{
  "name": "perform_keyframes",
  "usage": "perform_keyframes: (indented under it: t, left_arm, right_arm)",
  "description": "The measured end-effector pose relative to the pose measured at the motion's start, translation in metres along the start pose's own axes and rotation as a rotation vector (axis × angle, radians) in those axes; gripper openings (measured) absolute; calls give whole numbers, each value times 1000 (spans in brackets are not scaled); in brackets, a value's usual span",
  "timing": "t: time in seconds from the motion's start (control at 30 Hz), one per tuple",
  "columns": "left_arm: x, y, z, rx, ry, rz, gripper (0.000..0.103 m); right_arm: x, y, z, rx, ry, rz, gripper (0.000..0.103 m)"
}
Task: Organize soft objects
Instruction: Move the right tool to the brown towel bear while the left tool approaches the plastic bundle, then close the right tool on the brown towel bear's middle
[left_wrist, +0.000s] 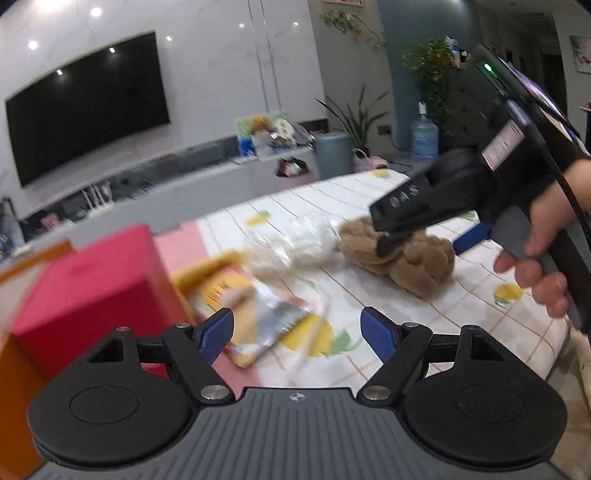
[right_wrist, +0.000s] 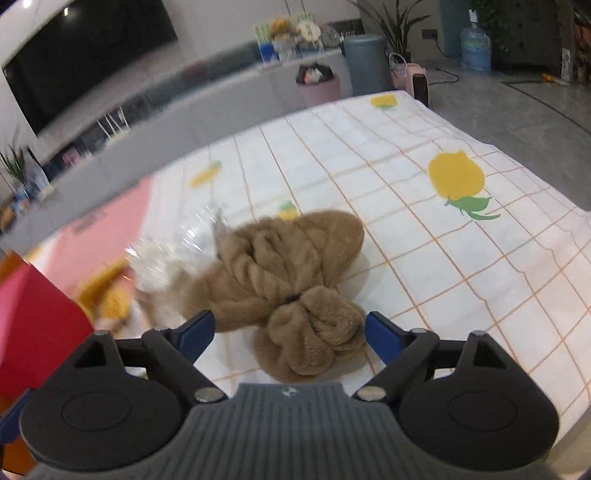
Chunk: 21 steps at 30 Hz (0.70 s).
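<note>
Two grippers, both spread wide, nothing held. Right gripper (right_wrist: 290, 332) straddles the brown plush towel bundle (right_wrist: 288, 273) on the fruit-print tablecloth (right_wrist: 406, 155), likely lined up to grab. Left gripper (left_wrist: 297, 334) hovers over a snack packet (left_wrist: 255, 321) beside the red box (left_wrist: 92, 280).

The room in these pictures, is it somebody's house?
Most likely a home living room: a big black flat television hangs on the white wall, leafy green houseplants stand in the corner, and a white fruit-print checked cloth covers the table.
</note>
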<state>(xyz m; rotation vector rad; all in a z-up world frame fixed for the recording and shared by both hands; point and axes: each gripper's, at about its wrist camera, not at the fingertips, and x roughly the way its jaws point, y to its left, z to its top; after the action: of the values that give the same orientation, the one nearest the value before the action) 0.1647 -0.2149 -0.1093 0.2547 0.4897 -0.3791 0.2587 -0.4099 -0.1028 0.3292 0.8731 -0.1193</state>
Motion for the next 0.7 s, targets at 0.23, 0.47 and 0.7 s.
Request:
perform_keyframes:
  t: [0.23,0.47,0.7]
  left_arm:
    - [33,1,-7,-24,62,-101,85]
    - [56,10,-10,-114,121,-170,81]
    - [66,12,-10,-158,109,-186,46]
  right_arm:
    - [11,-3,11,-17,-19,6,84]
    - [14,-3,9,-40,-4,17,79]
    - [8,-8,10,-8,28,5,64]
